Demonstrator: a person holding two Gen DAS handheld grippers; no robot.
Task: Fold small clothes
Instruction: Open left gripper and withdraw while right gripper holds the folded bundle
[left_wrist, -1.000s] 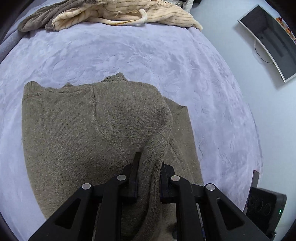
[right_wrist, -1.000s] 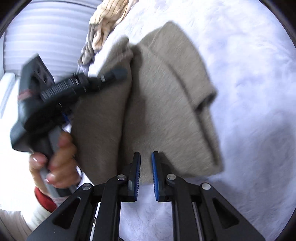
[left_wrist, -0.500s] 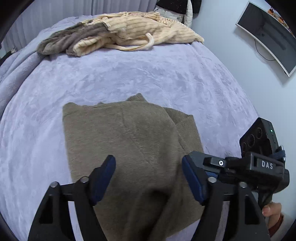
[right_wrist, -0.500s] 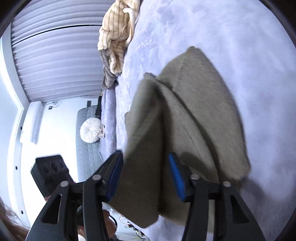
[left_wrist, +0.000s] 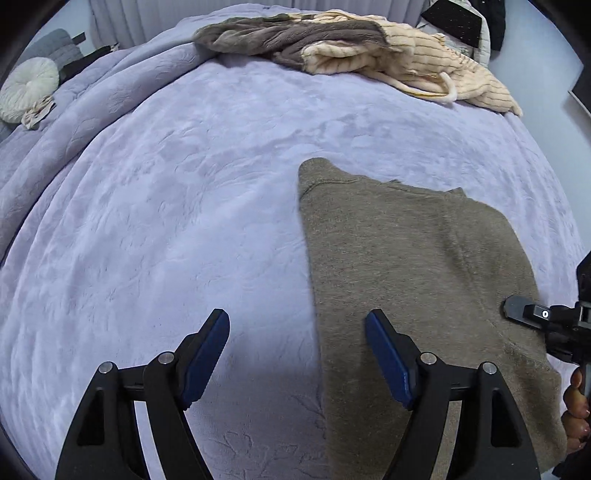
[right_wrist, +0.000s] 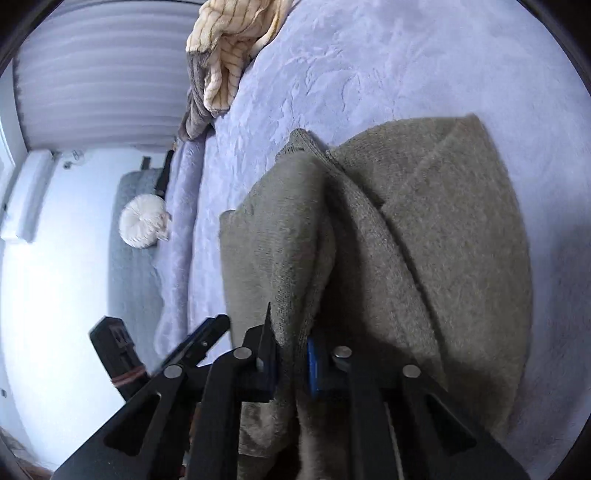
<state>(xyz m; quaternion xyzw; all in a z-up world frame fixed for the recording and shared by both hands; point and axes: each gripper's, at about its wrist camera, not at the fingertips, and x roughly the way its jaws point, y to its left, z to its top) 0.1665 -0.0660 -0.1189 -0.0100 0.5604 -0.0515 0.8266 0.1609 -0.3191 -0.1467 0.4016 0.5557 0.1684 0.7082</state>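
Olive-brown knit sweater (left_wrist: 413, 280) lies part-folded on the lavender bedspread (left_wrist: 184, 206). Your right gripper (right_wrist: 290, 360) is closing, pinching a raised fold of it. Your left gripper (left_wrist: 297, 354) points steeply down at the sweater's left edge, fingers spread and empty; no writing is readable.

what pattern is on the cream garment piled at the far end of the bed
Thin dark stripes on a cream garment, clearest in the left wrist view.

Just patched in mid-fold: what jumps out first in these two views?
The olive-brown sweater dominates, lying partly folded on the lavender bedspread. The right gripper is closing on a raised fold of it, while the left gripper hangs wide open, straddling its left edge. A cream-and-grey pile of clothes waits at the far end.
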